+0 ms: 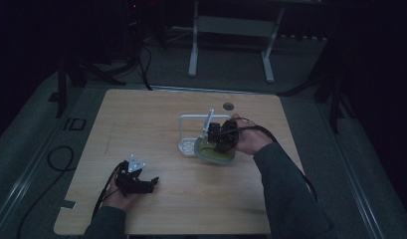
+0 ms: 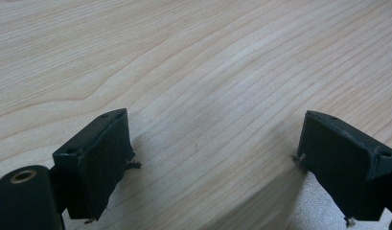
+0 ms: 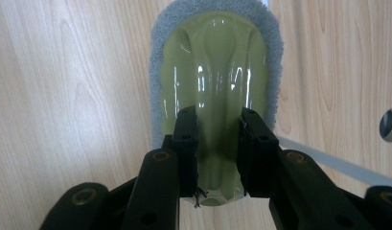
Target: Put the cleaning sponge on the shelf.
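Observation:
A green glossy scrubber (image 3: pixel 215 57) with a grey pad (image 3: pixel 159 33) under its rim lies near the middle of the wooden table (image 1: pixel 141 114). My right gripper (image 3: pixel 217 115) is shut on the raised green grip of that scrubber, one jaw on each side. From above, the right gripper (image 1: pixel 222 137) sits over the scrubber (image 1: pixel 216 154), just in front of a white wire rack (image 1: pixel 191 122). My left gripper (image 1: pixel 152 183) rests low at the table's front left. Its jaws stand wide apart over bare wood, so the left gripper (image 2: pixel 215 117) is open and holds nothing.
A round grey grommet (image 1: pixel 228 106) sits in the tabletop behind the rack. A white bar of the rack (image 3: pixel 328 160) runs to the right of the scrubber. Beyond the table stand a white desk frame (image 1: pixel 193 50) and dark stands; a cable (image 1: pixel 56 159) lies on the floor at left.

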